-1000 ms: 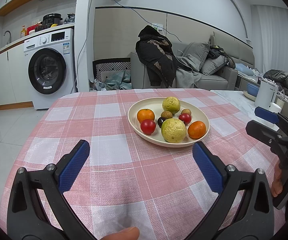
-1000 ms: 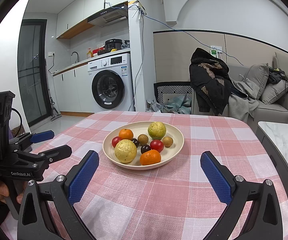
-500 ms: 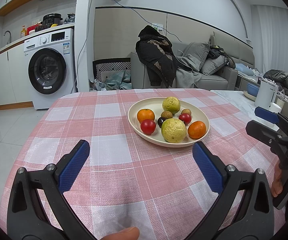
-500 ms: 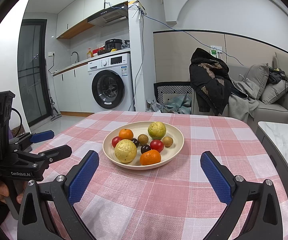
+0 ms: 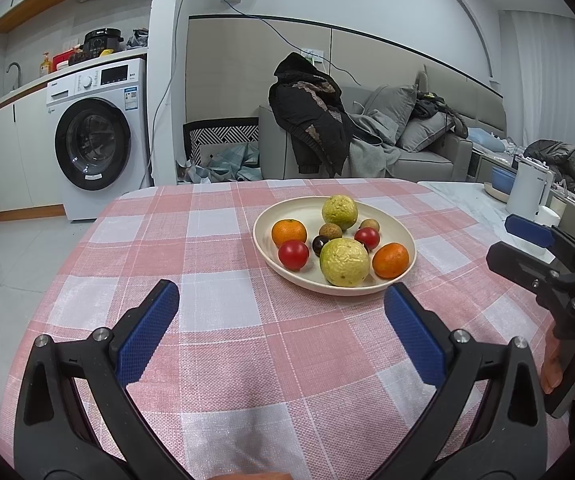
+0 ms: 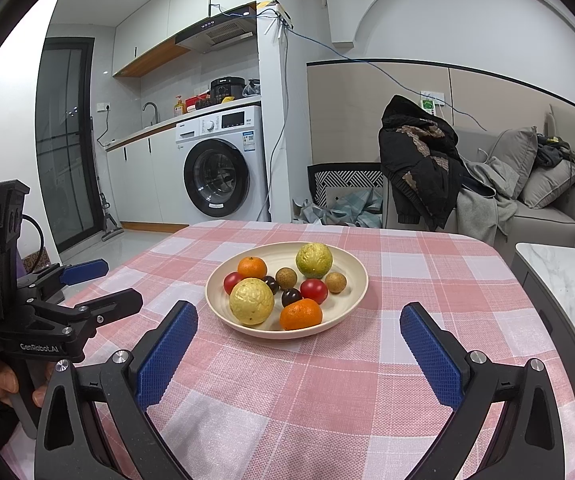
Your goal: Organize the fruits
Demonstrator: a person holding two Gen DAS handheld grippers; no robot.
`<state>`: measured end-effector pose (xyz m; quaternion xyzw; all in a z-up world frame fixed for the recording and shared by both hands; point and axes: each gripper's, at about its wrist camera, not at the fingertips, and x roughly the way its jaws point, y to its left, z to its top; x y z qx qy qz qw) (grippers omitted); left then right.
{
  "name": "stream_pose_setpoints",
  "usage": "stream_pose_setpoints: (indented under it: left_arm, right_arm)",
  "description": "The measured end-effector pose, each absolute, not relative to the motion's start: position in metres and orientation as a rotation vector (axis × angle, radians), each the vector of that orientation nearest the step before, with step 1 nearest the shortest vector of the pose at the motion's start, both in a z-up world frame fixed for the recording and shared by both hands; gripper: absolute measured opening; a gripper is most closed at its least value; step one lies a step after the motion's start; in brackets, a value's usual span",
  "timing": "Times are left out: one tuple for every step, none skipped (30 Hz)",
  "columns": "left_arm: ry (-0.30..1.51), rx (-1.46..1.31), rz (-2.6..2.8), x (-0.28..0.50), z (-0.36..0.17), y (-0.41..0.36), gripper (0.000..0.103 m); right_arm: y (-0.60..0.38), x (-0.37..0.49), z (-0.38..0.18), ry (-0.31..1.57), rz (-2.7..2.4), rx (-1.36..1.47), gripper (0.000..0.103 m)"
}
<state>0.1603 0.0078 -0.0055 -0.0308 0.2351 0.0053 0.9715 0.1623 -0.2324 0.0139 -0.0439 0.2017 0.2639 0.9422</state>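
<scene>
A cream plate [image 5: 265, 224] [image 6: 357, 270] sits on the pink checked tablecloth [image 5: 223, 308] and holds mixed fruit. On it lie two yellow-green guavas [image 5: 344, 256] [image 6: 251, 301], two oranges [image 5: 390, 260] [image 6: 300, 314], two red tomatoes [image 5: 294, 254] [image 6: 314, 290], brown longans [image 6: 335, 281] and dark small fruits [image 6: 291, 296]. My left gripper [image 5: 281, 306] is open and empty, short of the plate's near left rim. My right gripper [image 6: 299, 330] is open and empty, just in front of the plate. Each gripper shows at the edge of the other's view, held by a hand.
A marble side table [image 5: 475, 200] [image 6: 567, 280] with a white kettle [image 5: 529, 192] stands right of the table. Beyond the far edge are a washing machine [image 5: 95, 140], a sofa [image 5: 407, 148] and a dark jacket [image 5: 311, 112].
</scene>
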Motion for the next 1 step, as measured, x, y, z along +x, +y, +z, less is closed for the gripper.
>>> stream_pose_setpoints:
  left_arm:
    - [0.475,-0.062,0.013,0.1602,-0.0057,0.0081,0.102]
  right_arm:
    - [-0.2325,0.1622,0.0139,0.411,0.538,-0.089,0.103]
